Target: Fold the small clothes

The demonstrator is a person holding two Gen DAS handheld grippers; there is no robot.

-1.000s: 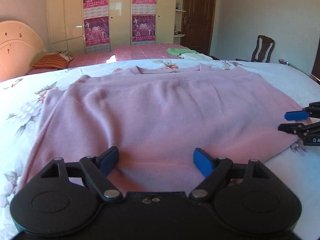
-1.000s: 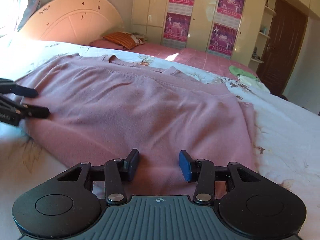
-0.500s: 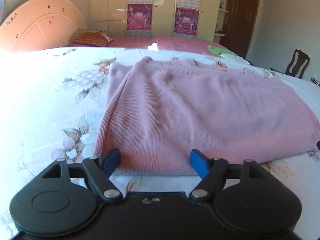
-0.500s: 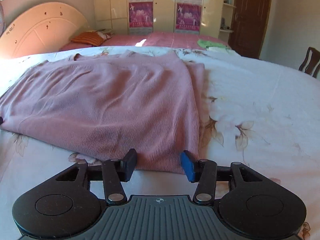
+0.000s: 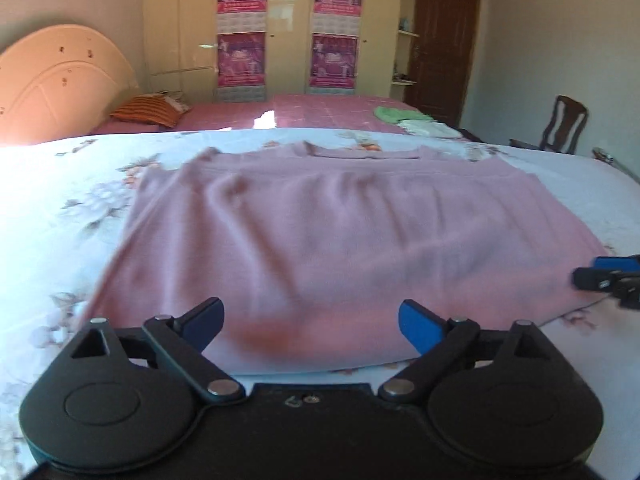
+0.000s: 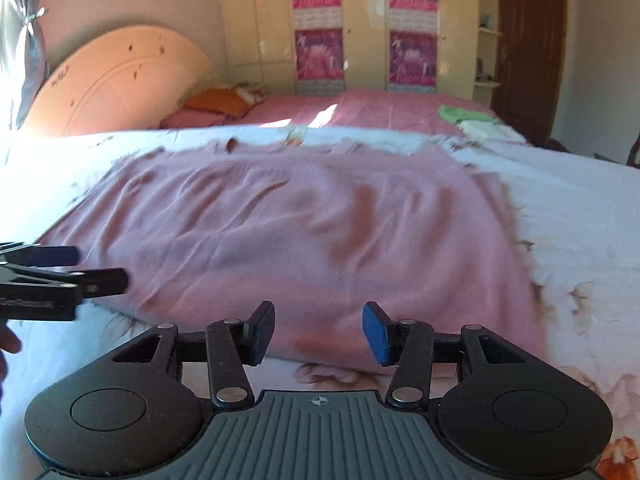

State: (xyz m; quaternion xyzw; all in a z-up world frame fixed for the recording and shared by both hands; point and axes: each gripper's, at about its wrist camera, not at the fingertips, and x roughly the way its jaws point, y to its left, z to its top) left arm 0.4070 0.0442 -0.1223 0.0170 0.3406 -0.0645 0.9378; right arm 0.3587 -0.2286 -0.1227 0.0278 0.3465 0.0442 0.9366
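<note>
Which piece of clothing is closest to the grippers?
The pink sweater, spread flat on the floral sheet right before both grippers; the green garment lies far off on the pink bed.

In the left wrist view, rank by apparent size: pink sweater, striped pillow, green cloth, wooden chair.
1. Pink sweater, by far.
2. Striped pillow and wooden chair look alike; distance makes ranking unsure.
3. Green cloth, smallest.

Ahead of our left hand-held gripper [image 5: 310,322], black with blue fingertips [image 5: 420,326], we see a plain dusty-pink sweater [image 5: 328,232] on a white bedsheet [image 5: 60,208] printed with pale brown flowers. Beyond lie a pink checked bed cover [image 5: 320,110], an orange striped pillow [image 5: 146,110], a green cloth [image 5: 394,113] and purple posters [image 5: 241,54] on cream wardrobe doors [image 5: 184,20].
</note>
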